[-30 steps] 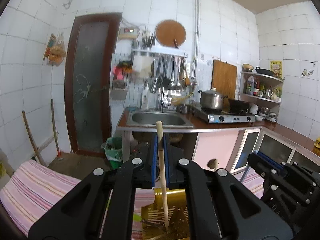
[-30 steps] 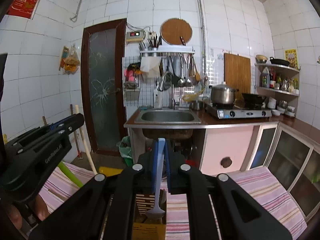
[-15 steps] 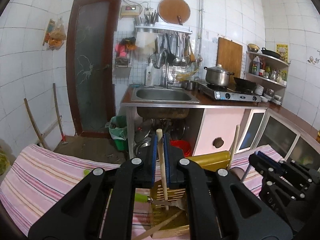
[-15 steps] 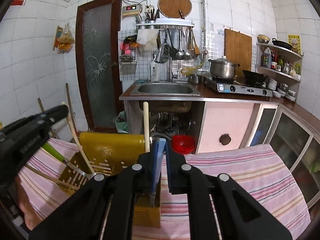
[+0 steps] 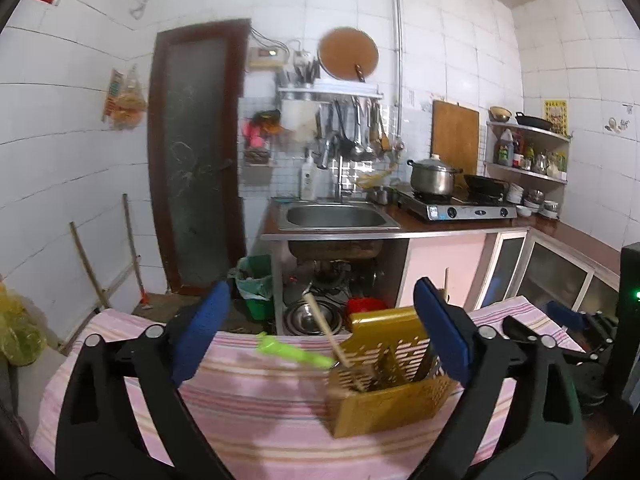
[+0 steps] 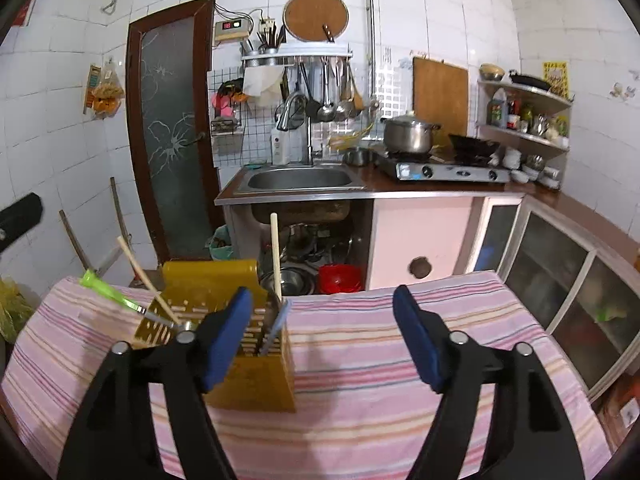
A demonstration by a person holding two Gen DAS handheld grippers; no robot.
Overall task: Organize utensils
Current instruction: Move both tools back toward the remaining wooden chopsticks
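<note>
The left gripper (image 5: pixel 320 338) stood spread wide and empty above the pink striped cloth (image 5: pixel 260 408) on the counter; the right gripper (image 6: pixel 322 338) was likewise parted, holding nothing; the yellow slotted plastic utensil holder (image 6: pixel 240 376) sat on the cloth, with a pale wooden stick (image 6: pixel 275 256) upright in it, a second wooden stick (image 6: pixel 146 280) leaning, and a green-handled utensil (image 6: pixel 106 290) slanting out leftward.

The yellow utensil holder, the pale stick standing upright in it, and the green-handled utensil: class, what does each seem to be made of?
Yellow utensil holder: probably plastic, with a smooth, slightly glossy wall and moulded slots.
Pale stick: likely wood or bamboo, matte and cream-coloured.
Green-handled utensil: translucent bright green handle, apparently plastic, with a thin grey neck that looks like metal.
</note>
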